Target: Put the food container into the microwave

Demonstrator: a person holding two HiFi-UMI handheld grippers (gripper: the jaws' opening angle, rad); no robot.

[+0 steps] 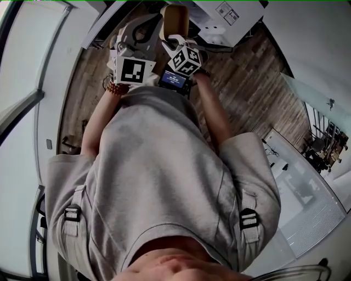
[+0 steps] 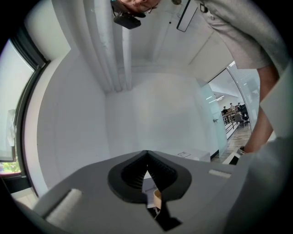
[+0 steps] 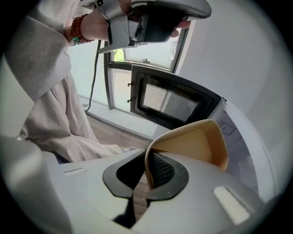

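The food container (image 3: pixel 197 144) is a tan, thin-walled tub. My right gripper (image 3: pixel 146 170) is shut on its rim, with one pad inside the wall and one outside. In the head view the container (image 1: pixel 175 19) shows beyond the right gripper (image 1: pixel 171 37), above the wooden floor. The microwave (image 3: pixel 169 103) is ahead of it: white body, black door with a mesh window facing me. My left gripper (image 2: pixel 146 161) is shut with nothing in it and faces a white wall. It also shows in a hand (image 3: pixel 153 18) above the microwave.
In the head view the person's grey shirt (image 1: pixel 159 181) fills the middle. A white box with a label (image 1: pixel 227 15) stands at the top right. A window frame and a cable (image 3: pixel 98 68) lie left of the microwave. Glass partitions (image 1: pixel 307 186) stand at the right.
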